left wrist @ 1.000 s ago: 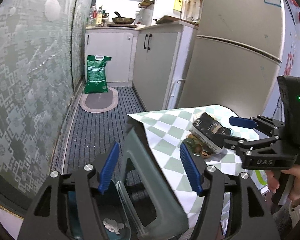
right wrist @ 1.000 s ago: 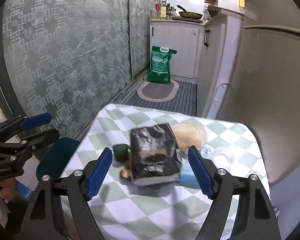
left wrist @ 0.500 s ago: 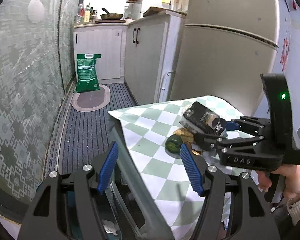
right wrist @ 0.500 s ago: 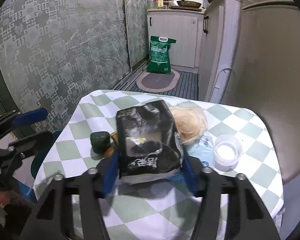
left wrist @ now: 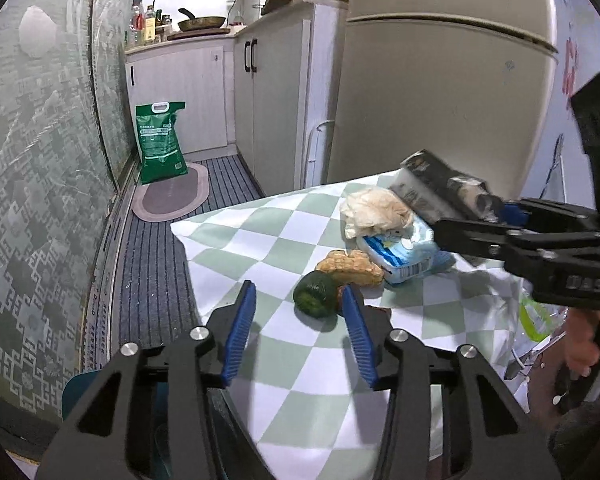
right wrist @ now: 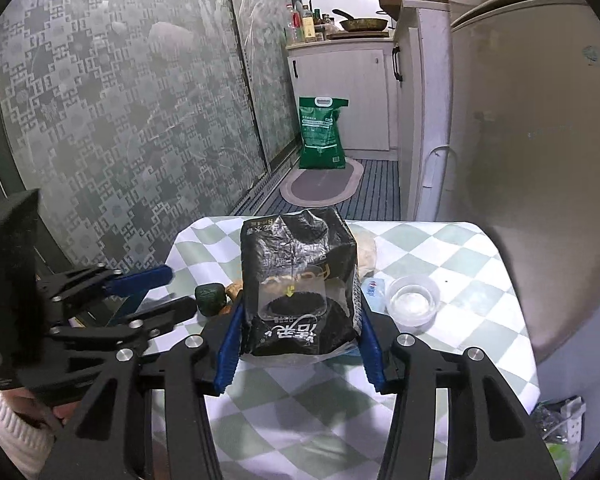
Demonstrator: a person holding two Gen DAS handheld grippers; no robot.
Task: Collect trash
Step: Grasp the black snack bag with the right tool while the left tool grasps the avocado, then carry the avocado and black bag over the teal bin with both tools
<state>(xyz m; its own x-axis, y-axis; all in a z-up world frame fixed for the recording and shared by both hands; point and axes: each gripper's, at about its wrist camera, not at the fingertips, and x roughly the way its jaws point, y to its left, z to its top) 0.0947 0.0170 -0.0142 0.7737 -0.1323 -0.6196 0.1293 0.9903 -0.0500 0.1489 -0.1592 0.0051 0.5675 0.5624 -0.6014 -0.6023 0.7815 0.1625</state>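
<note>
My right gripper is shut on a black snack bag, its blue pads pressing both sides. From the left wrist, that bag hangs tilted above a blue-white packet and a crumpled tissue. My left gripper hovers over the near edge of the checked table with its jaws closing and nothing between them. A dark green lump lies just past the tips, by the right finger, beside a tan peel. A clear plastic cup stands to the right of the bag.
A teal bin's rim shows low on the left under my left gripper. The fridge stands behind the table and cabinets line the aisle. A green sack stands on the floor. A plastic bag hangs off the table's right side.
My left gripper swung from over the bin to the table edge near the green lump, and its jaws narrowed. My right gripper shut on the black bag and tipped it up.
</note>
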